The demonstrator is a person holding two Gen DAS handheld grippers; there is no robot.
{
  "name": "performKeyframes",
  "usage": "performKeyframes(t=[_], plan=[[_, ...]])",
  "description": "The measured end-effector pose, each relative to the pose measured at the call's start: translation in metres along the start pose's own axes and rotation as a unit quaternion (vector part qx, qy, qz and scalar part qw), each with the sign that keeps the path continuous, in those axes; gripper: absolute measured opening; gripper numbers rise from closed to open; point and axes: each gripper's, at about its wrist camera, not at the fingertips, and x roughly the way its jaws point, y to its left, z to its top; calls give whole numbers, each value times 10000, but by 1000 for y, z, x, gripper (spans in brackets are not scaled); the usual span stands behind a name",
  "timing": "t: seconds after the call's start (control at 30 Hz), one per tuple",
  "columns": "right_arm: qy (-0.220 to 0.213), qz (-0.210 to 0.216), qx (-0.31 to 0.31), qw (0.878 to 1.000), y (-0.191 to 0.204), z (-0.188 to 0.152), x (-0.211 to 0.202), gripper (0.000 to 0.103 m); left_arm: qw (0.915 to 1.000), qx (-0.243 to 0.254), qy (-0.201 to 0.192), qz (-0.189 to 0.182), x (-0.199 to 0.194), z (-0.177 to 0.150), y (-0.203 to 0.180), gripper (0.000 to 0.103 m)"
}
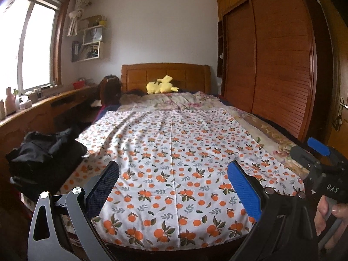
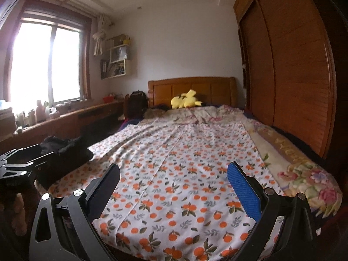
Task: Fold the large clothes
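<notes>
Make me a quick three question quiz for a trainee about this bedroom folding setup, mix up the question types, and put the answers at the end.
1. True or false: the orange-print sheet is already folded in half on the bed.
2. Multiple choice: what lies by the headboard? A) a yellow plush toy B) a red pillow C) a laptop
3. Fill in: the left hand-held gripper and right hand-held gripper are both ____, holding nothing.

Key: 1 false, it lies spread flat; 2 A; 3 open.
</notes>
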Motion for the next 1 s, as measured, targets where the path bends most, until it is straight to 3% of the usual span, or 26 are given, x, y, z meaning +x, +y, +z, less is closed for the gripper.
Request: performKeyframes(t=[1.0], plan=[[-40, -36, -47, 10000, 7, 5, -2, 95, 9999, -21, -42, 107, -16, -1, 10, 101]])
